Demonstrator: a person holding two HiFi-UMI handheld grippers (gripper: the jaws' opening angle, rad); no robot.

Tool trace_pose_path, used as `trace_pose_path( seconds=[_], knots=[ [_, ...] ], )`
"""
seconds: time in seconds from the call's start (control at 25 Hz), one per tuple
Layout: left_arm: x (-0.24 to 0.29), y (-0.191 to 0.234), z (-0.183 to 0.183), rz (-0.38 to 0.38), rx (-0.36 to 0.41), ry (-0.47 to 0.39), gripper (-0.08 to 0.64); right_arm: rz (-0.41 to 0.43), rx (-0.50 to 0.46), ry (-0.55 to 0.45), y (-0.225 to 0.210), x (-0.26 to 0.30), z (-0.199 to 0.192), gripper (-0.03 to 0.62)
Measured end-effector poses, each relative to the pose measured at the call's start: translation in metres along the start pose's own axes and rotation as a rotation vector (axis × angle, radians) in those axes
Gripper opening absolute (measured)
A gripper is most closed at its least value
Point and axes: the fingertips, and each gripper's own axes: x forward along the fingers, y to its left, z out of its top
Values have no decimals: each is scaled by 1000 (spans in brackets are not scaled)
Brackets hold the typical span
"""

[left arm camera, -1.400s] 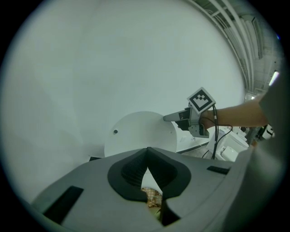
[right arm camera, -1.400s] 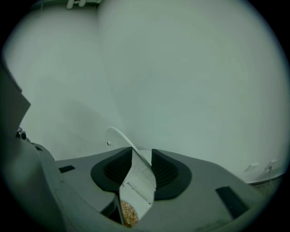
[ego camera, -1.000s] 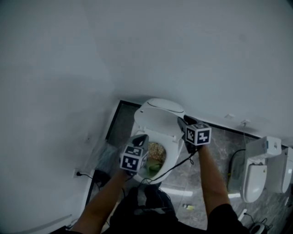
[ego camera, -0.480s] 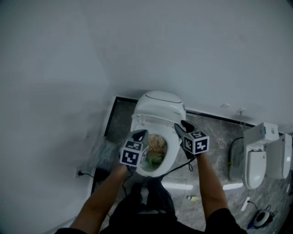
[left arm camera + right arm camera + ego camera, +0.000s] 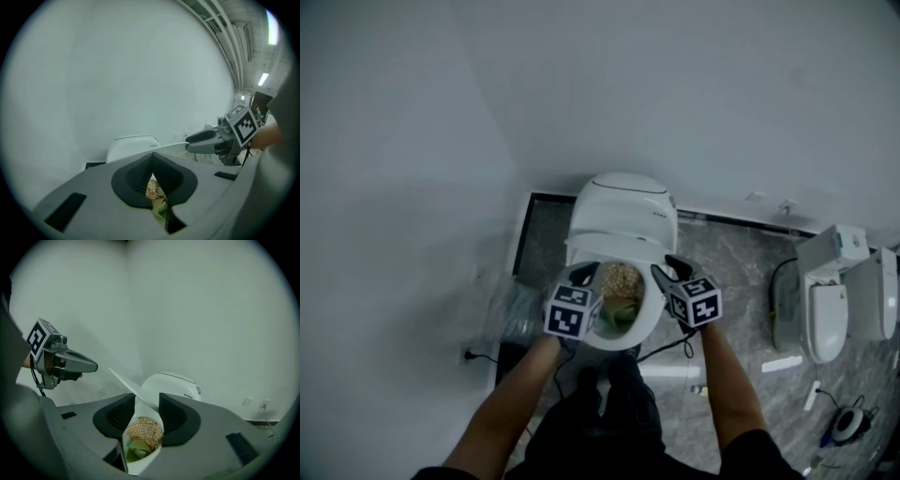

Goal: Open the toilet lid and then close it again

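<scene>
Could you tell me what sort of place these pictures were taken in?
Probably a toilet showroom or test room rather than a home bathroom: the toilet has other toilets standing beside it along one bare white wall, on a grey stone-look floor.

The grey marbled floor (image 5: 727,281) carries a white toilet (image 5: 623,220) and a second toilet (image 5: 825,319) well apart.

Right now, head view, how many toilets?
3. Centre toilet straight ahead, second toilet off to the right, third toilet beside it at the right edge. More could be out of frame.
</scene>
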Motion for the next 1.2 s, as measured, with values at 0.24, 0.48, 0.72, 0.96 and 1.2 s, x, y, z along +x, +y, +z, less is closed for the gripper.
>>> trace_pose_path(
  seconds=[0.24,0.48,0.72,0.96,1.2],
  knots=[
    [-7,7,-12,-7,-1,-2,9,-38,-26,13,15,-7,-22,167],
    [5,14,-27,-21,20,45,8,-73,-53,0,25,-13,-39,167],
    [4,11,-44,-59,25,54,9,-109,-63,-1,36,-21,-46,167],
    [1,6,-65,-82,25,98,9,-161,-80,43,47,-28,-64,169],
    [-4,4,-81,-87,18,109,9,-118,25,-17,67,-48,-69,165]
  ],
)
